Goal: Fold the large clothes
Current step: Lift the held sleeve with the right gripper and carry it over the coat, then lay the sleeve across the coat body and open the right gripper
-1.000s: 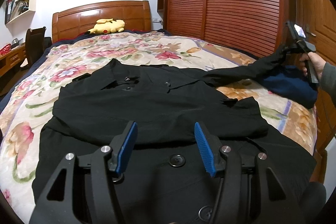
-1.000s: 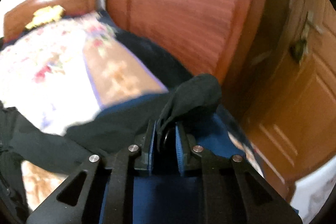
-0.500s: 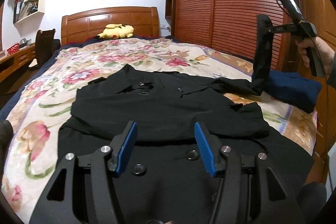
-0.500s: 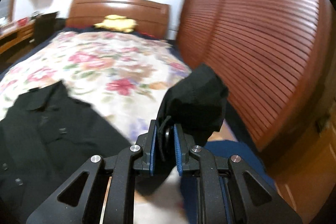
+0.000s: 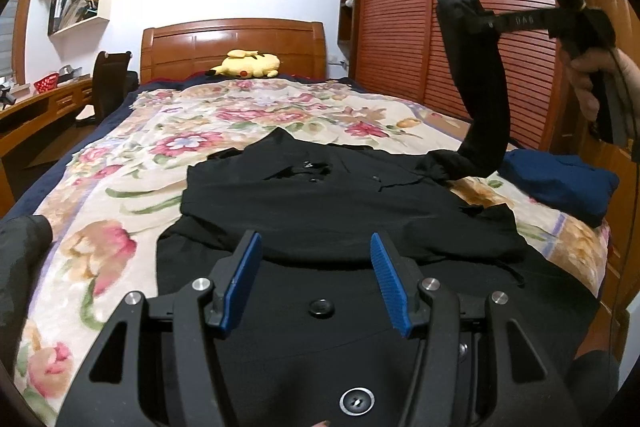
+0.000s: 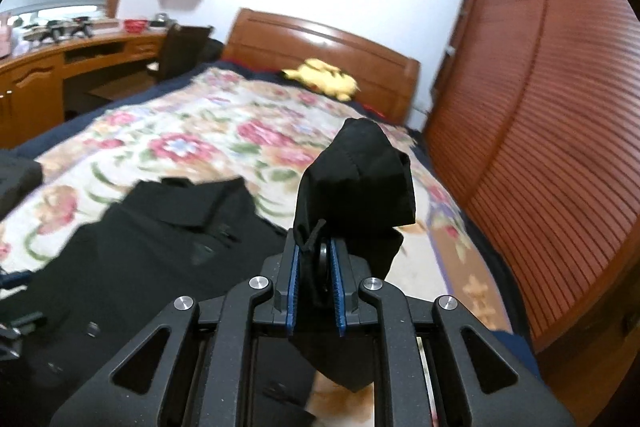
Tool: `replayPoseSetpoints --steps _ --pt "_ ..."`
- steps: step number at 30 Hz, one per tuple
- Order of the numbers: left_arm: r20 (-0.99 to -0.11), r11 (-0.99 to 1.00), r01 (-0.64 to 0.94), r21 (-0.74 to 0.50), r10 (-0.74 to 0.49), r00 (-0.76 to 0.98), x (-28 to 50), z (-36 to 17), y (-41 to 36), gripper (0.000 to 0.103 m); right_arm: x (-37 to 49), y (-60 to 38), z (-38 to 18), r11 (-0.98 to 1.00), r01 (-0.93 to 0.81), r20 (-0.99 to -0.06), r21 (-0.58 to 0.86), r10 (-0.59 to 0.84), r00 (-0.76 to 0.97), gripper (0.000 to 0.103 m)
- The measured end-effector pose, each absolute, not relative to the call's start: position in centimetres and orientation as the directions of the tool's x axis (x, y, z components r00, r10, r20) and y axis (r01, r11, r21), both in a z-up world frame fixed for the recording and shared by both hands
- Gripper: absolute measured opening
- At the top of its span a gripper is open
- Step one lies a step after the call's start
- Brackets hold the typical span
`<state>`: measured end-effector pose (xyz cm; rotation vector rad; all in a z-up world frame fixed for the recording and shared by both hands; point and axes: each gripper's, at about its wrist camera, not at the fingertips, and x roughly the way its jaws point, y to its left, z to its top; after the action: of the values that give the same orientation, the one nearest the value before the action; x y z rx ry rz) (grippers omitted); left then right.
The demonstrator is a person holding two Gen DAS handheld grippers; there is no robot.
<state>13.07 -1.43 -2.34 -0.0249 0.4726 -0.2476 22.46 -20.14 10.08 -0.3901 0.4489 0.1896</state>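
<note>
My left hand-held gripper [image 5: 316, 283] hovers with its blue pads spread and nothing between them. Just beneath and ahead of it, the black coat [image 5: 320, 203] lies flat on the floral bed [image 5: 120, 195], buttons facing up. My right hand-held gripper [image 6: 314, 287] is pressed together on the cuff of the coat's sleeve [image 6: 356, 175], pinching the dark fabric, which bunches above its fingertips. From the left view that sleeve [image 5: 480, 95] rises off the coat's far right shoulder up to the raised right hand-held gripper [image 5: 472, 21]. A folded blue garment [image 5: 560, 183] sits on the bed below it.
</note>
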Motion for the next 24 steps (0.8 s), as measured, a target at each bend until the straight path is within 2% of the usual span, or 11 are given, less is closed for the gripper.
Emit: replayPoseSetpoints --steps 16,24 --pt "-0.416 0.988 0.14 -0.064 -0.154 0.896 11.4 -1.9 3.6 0.056 17.9 -8.7 8.3 0.809 -0.503 -0.465 -0.304 0.335 0.82 0.012" --pt "-0.415 0.99 0.104 -0.092 -0.133 0.9 11.2 -2.1 5.8 0.056 17.7 -6.3 4.8 0.781 -0.554 -0.524 -0.289 0.355 0.774 0.012"
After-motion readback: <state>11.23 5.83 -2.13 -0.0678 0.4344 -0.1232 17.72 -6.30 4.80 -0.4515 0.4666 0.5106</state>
